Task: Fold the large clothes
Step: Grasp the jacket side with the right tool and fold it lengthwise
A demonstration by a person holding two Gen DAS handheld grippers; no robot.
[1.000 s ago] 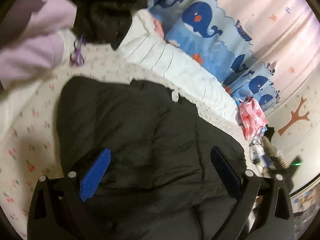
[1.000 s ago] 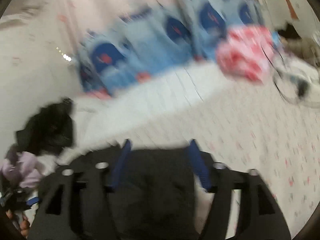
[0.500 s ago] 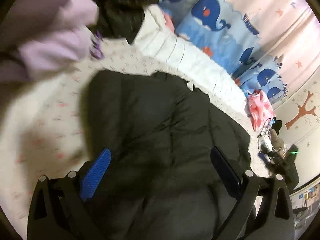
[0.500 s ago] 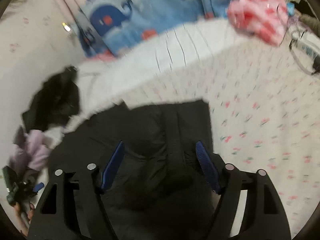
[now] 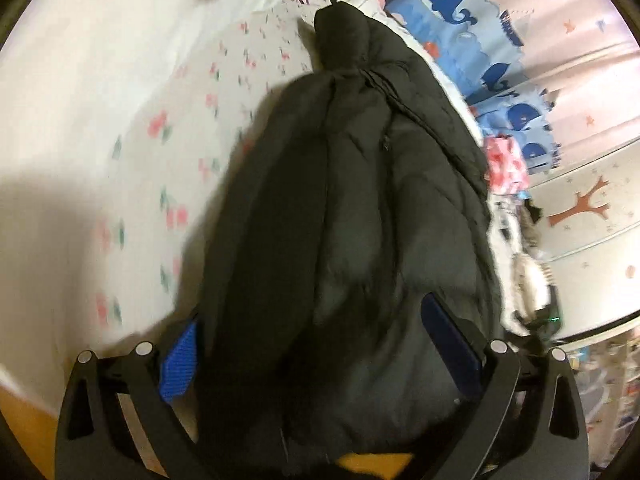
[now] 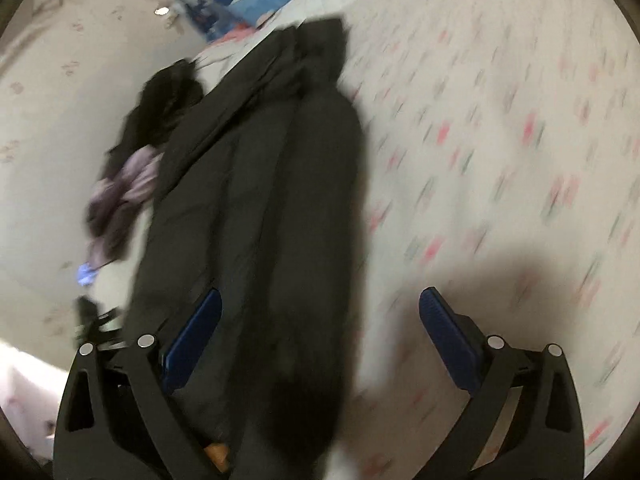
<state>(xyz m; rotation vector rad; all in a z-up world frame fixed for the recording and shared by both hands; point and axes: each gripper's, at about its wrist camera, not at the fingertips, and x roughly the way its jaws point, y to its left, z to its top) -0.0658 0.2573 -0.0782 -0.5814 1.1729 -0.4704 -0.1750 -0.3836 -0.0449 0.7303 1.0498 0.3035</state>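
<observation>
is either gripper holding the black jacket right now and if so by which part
Neither. The left gripper and right gripper, jaws opening, merely straddle the black jacket.

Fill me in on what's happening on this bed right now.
A person with a handheld gripper in each hand is folding a black puffer jacket on a cherry-print bedsheet. The jacket lies folded lengthwise into a long narrow bundle. The left gripper straddles its near end, jaws wide. The right gripper is opening, with the jacket's edge between its fingers but not pinched.
</observation>
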